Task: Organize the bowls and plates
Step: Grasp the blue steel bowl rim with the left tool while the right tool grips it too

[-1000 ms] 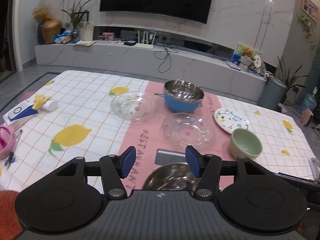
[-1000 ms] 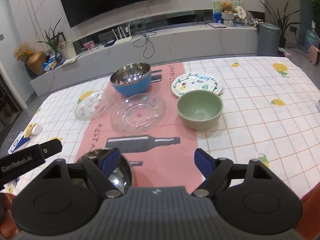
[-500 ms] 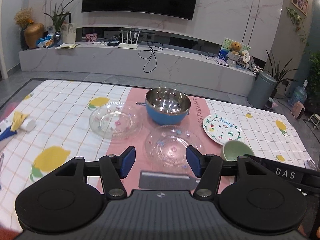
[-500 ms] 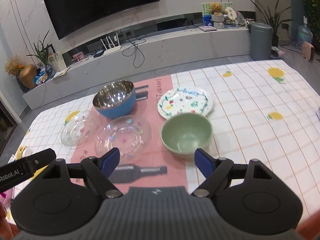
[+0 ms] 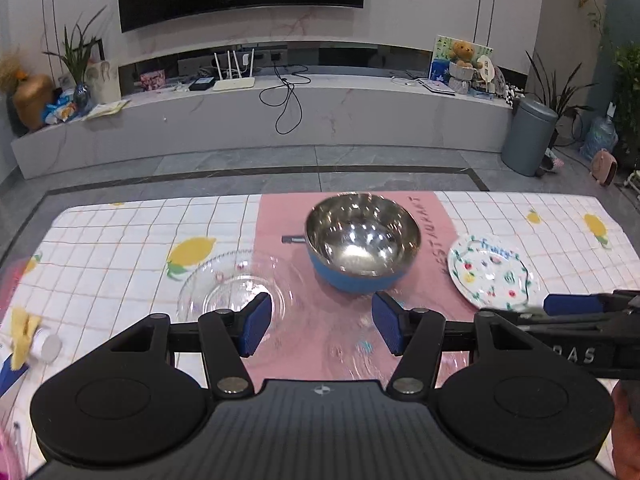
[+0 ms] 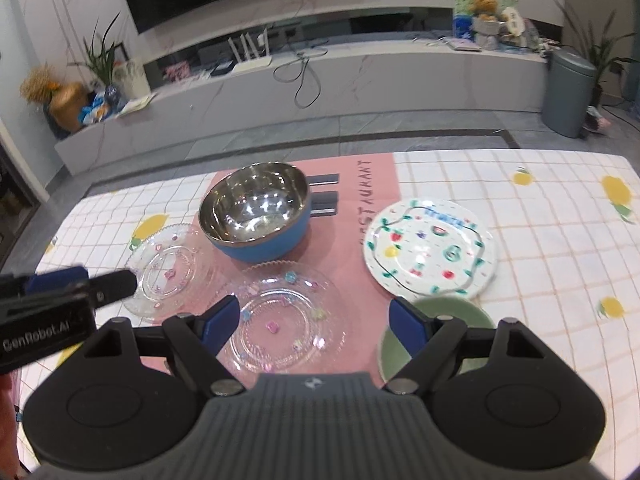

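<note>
A blue bowl with a steel inside [image 5: 362, 246] [image 6: 256, 210] stands mid-table. A clear glass plate [image 5: 232, 292] [image 6: 168, 276] lies to its left, a second glass plate [image 6: 282, 320] in front of it. A white fruit-print plate [image 5: 490, 274] [image 6: 430, 250] lies to the right. A green bowl [image 6: 474, 320] sits partly under my right gripper. My left gripper [image 5: 320, 326] is open and empty above the near glass plate. My right gripper [image 6: 316, 320] is open and empty, above the second glass plate and the green bowl.
The table [image 5: 120, 240] has a checked lemon cloth with a pink runner. A small white bottle and yellow wrapper [image 5: 34, 340] lie at the left edge. A TV bench [image 5: 280, 120] and a grey bin [image 5: 528, 136] stand beyond the far edge.
Both grippers have moved forward over the table toward the blue bowl. The steel bowl near the front edge has dropped out of view. Both stay open.
</note>
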A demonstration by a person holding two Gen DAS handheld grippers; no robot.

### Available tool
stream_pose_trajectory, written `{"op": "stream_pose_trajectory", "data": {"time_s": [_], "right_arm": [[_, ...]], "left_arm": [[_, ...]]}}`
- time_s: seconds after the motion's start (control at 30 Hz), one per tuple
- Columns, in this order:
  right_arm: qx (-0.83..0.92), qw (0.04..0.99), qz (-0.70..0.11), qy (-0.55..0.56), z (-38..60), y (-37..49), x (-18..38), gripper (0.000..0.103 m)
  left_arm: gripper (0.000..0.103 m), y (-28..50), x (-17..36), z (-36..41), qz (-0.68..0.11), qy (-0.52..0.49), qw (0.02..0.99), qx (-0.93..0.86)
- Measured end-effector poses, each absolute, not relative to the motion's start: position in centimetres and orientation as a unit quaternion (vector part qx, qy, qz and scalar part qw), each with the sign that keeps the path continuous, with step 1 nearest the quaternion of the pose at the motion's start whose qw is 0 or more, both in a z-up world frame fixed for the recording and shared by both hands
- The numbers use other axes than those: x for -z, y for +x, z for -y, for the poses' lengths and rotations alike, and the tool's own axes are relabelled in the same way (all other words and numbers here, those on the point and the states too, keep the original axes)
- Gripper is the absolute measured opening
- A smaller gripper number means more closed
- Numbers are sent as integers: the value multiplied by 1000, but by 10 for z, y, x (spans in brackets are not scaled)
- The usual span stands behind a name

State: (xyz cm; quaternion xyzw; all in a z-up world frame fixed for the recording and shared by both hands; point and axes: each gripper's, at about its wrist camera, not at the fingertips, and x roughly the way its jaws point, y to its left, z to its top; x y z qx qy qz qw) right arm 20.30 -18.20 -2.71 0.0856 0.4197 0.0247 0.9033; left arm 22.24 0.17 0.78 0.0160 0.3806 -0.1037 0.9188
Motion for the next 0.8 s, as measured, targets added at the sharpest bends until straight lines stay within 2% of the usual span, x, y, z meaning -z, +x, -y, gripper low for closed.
{"op": "stream_pose_trajectory", "data": {"time_s": [0.13, 0.23, 0.43, 0.6, 0.67, 0.73, 0.8], "right_arm": [[-12, 903, -428, 46, 173, 232, 33, 81], [-7, 901, -432, 32, 169, 256, 37, 81], [-32, 885, -455, 96, 173, 305, 47, 79], [-23, 875, -467, 127, 175, 333, 60, 68], [-26, 874, -467, 132, 172, 341, 63, 66], [-18, 873, -470, 127, 168, 347, 68, 66], [-6, 870, -478, 122, 165, 352, 74, 58]], "left_arm": [[68, 253, -4, -15, -385, -34, 916, 110], [68, 276, 1, -20, -380, -31, 919, 104], [68, 319, 19, -32, -403, -83, 906, 100], [67, 343, 38, -38, -426, -110, 894, 82], [61, 350, 47, -38, -439, -122, 887, 78], [60, 354, 52, -37, -443, -137, 882, 81], [60, 356, 57, -35, -445, -146, 880, 83]]}}
